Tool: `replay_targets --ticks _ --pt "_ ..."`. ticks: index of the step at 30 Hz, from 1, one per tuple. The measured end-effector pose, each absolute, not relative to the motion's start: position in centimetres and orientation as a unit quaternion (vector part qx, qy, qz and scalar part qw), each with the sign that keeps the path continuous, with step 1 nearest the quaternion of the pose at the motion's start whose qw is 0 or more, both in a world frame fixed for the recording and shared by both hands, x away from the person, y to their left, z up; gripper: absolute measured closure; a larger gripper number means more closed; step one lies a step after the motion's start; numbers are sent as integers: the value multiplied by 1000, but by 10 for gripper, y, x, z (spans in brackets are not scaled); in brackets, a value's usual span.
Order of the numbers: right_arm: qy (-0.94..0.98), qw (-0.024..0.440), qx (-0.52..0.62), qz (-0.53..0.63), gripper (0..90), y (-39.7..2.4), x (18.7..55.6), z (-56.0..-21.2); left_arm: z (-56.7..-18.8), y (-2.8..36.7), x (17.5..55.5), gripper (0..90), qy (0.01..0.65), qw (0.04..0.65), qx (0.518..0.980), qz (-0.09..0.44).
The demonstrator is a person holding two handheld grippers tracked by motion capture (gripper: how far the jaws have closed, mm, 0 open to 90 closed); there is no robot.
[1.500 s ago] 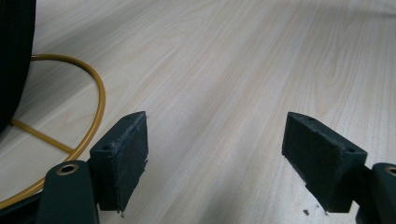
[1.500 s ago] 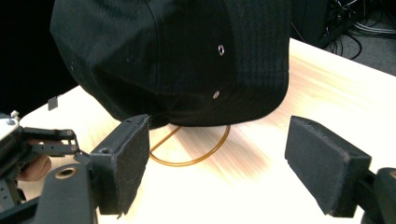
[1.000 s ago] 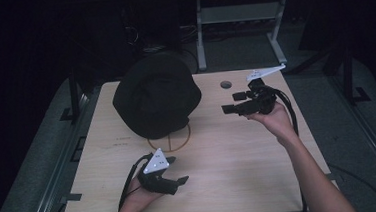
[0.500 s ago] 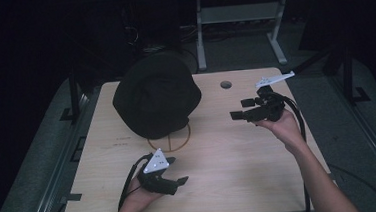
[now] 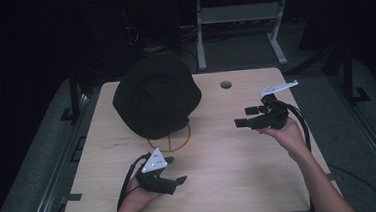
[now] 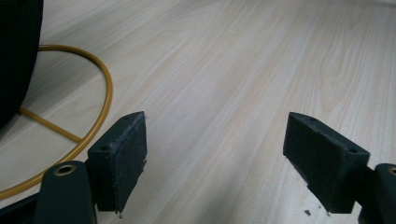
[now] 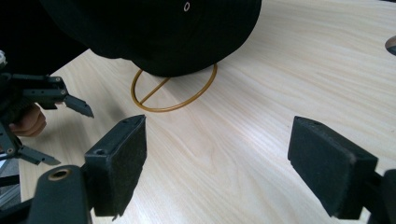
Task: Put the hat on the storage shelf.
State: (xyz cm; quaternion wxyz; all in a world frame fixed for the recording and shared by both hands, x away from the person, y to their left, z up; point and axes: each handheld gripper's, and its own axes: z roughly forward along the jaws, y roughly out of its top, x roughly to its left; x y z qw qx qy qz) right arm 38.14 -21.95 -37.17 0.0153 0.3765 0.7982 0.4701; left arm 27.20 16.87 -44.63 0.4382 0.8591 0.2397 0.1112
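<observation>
Lower and nearer the right edge than a second ago, the right gripper (image 5: 243,117) hangs over the pale wooden table (image 5: 261,181), jaws spread wide on nothing, aimed toward the black fabric bucket hat (image 5: 156,94) near the far left corner. Resting by the near edge, the left gripper (image 5: 177,181) gapes empty too. From the right gripper view, a metal eyelet (image 7: 187,6) and the yellow painted circle (image 7: 173,93) under the brim show.
</observation>
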Motion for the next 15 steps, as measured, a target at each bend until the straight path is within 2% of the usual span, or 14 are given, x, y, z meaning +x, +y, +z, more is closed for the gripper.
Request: replay_targets --ticks 15 --pt "796 15 382 470 189 -240 359 -386 -447 169 272 214 240 441 858 112"
